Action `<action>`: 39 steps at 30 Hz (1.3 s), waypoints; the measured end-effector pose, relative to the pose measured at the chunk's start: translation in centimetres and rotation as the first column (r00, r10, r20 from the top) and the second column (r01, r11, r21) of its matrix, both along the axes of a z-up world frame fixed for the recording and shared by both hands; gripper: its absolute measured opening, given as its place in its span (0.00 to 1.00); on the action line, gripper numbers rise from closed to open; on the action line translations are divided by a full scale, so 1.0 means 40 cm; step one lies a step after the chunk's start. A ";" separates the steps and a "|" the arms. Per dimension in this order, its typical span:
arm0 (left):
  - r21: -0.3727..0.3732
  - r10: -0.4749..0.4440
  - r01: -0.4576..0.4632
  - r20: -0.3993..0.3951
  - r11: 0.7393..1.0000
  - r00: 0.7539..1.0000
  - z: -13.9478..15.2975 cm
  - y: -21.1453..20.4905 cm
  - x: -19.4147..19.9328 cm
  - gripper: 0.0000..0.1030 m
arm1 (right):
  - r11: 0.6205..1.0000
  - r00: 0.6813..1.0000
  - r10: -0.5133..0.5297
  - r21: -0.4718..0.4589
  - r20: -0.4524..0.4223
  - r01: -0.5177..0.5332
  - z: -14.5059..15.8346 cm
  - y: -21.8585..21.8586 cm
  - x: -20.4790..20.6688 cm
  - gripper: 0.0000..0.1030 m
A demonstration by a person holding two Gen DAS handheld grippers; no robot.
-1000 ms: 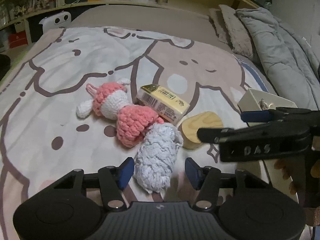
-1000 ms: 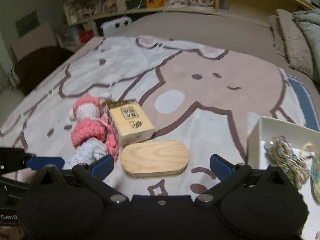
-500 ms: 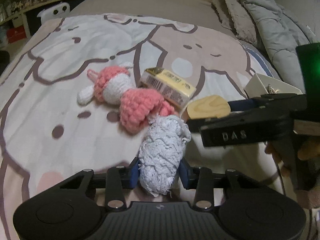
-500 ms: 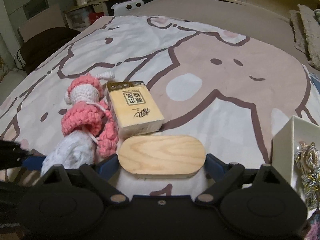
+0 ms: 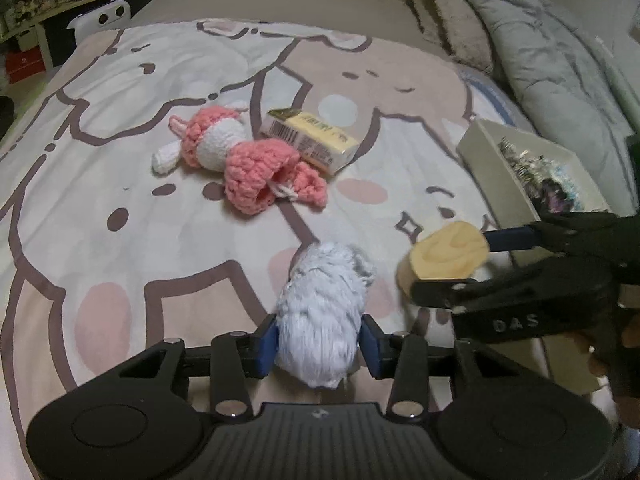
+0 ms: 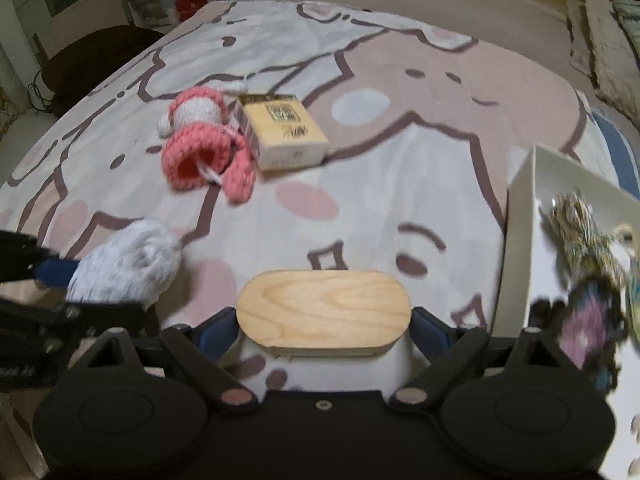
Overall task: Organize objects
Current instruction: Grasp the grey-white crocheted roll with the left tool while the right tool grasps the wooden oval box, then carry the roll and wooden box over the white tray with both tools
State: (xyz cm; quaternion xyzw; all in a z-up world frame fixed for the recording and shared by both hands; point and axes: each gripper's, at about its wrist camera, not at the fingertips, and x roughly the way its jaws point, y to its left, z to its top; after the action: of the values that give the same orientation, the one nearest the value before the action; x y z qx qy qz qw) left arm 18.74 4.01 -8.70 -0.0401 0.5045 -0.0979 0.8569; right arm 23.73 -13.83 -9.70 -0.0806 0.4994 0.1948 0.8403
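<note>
While tongs (image 5: 318,346) pinch it, the yarn bundle (image 5: 322,316) looks pale, fluffy.

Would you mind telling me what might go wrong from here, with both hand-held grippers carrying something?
1. The left hand-held gripper pinches the soft white yarn bundle near one end while its jaws are opening, so it may sag or slip out.
2. The white box already holds tangled cords, so the wooden oval block may land on them.

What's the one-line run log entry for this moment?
left gripper: shut on white yarn bundle | right gripper: shut on wooden oval block | white tray: right of block
</note>
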 end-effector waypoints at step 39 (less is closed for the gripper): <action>0.000 0.028 -0.028 0.118 1.000 0.993 0.083 0.022 0.007 0.39 | 0.992 0.975 -0.093 0.099 0.201 0.074 0.145 -0.058 -0.071 0.90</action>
State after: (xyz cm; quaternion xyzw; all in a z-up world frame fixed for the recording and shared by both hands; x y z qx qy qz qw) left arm 19.01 4.89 -5.37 -0.0407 0.4526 -0.0877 0.8864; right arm 20.88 -16.15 -3.90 -0.0407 0.4036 0.1725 0.8976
